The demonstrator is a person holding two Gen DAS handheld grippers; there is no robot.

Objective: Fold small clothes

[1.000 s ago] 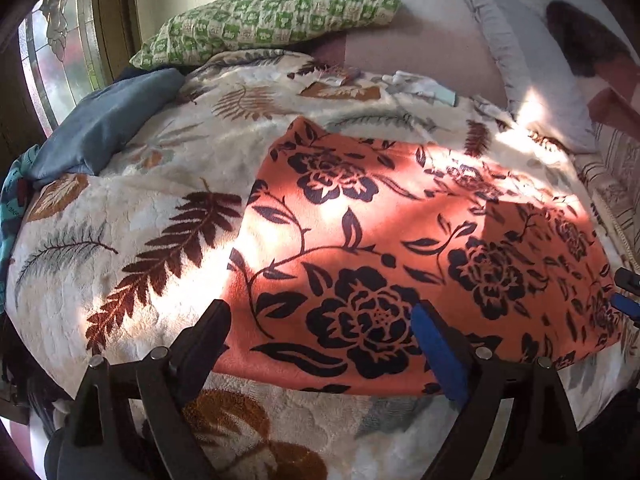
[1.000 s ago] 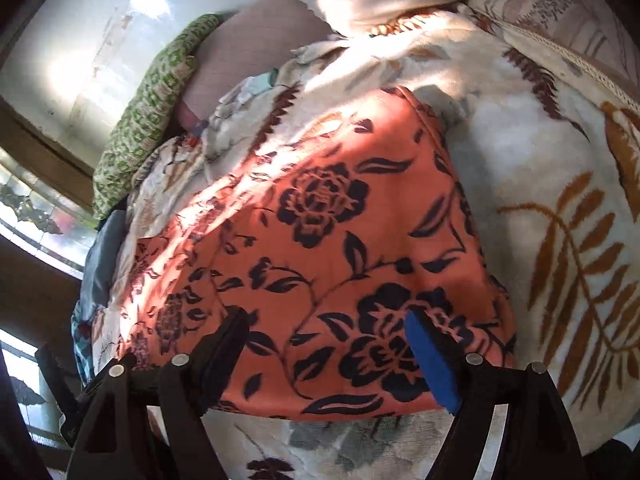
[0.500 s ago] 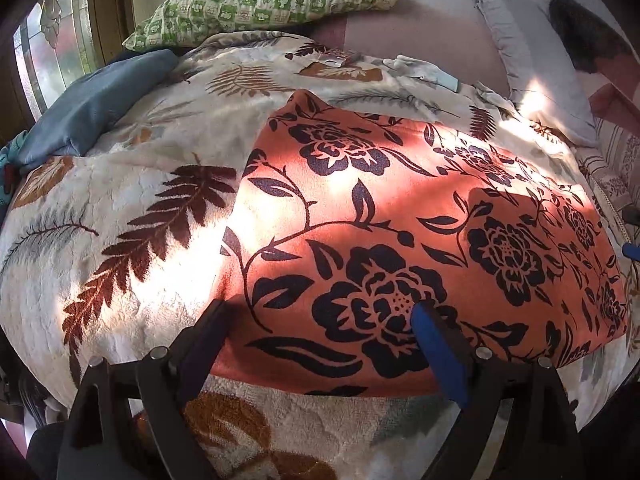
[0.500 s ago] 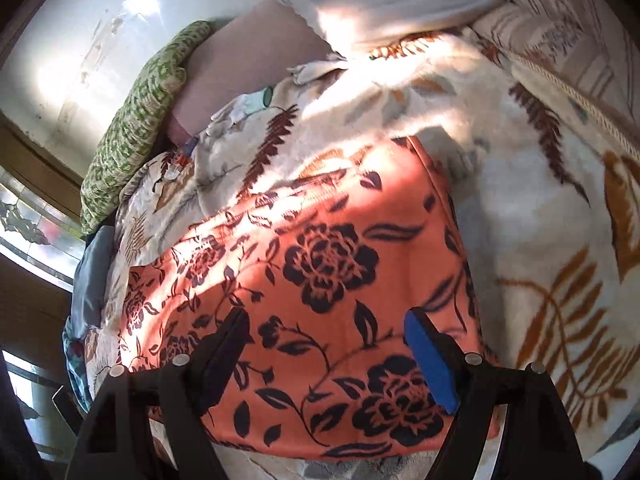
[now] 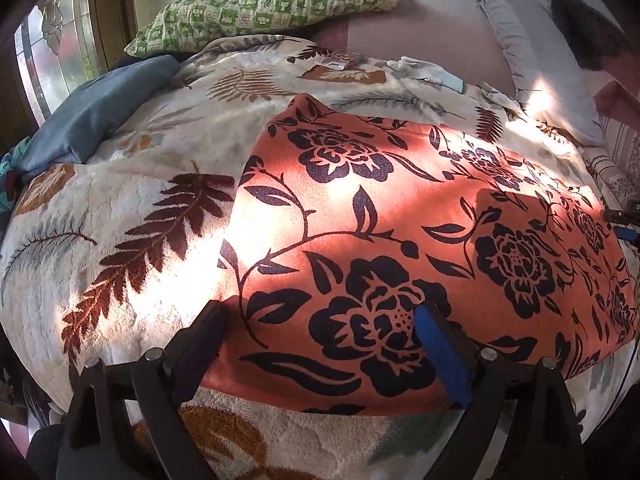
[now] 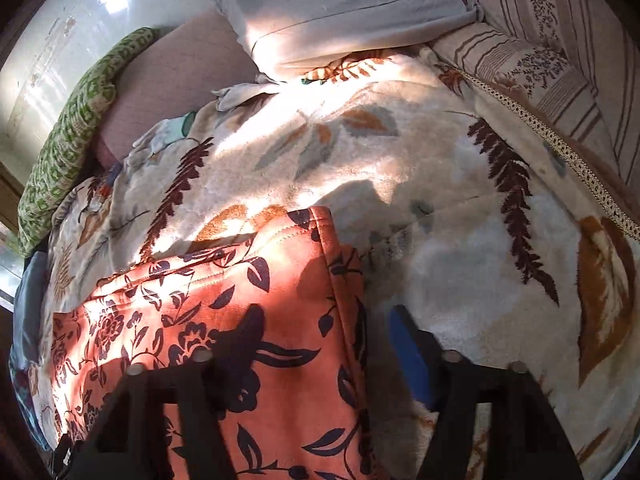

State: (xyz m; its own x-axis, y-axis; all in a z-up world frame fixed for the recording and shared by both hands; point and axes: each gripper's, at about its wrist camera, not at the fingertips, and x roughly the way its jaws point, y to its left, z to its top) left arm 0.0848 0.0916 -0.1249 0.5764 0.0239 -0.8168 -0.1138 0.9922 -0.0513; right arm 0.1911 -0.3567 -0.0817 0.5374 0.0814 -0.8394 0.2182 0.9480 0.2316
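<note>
An orange cloth with black flower print (image 5: 400,216) lies flat on the bed's cream leaf-patterned blanket (image 5: 132,208). My left gripper (image 5: 320,344) is open and empty, low over the cloth's near left corner. My right gripper (image 6: 316,344) is open and empty, straddling the cloth's right edge (image 6: 340,288); its left finger is over the cloth and its blue-padded right finger (image 6: 408,352) is over the blanket. The right gripper's tip shows at the right edge of the left wrist view (image 5: 624,224).
A green patterned pillow (image 5: 264,4), a pink pillow (image 5: 420,40) and a grey pillow (image 5: 532,60) lie at the bed's far side. A blue cloth (image 5: 100,112) lies far left by the window. Small pale clothes (image 5: 428,72) lie beyond the orange cloth. A striped cushion (image 6: 560,40) is far right.
Both grippers have moved forward and lower over the orange cloth. The right gripper has shifted right, from over the cloth's middle to its right edge. Both stay open.
</note>
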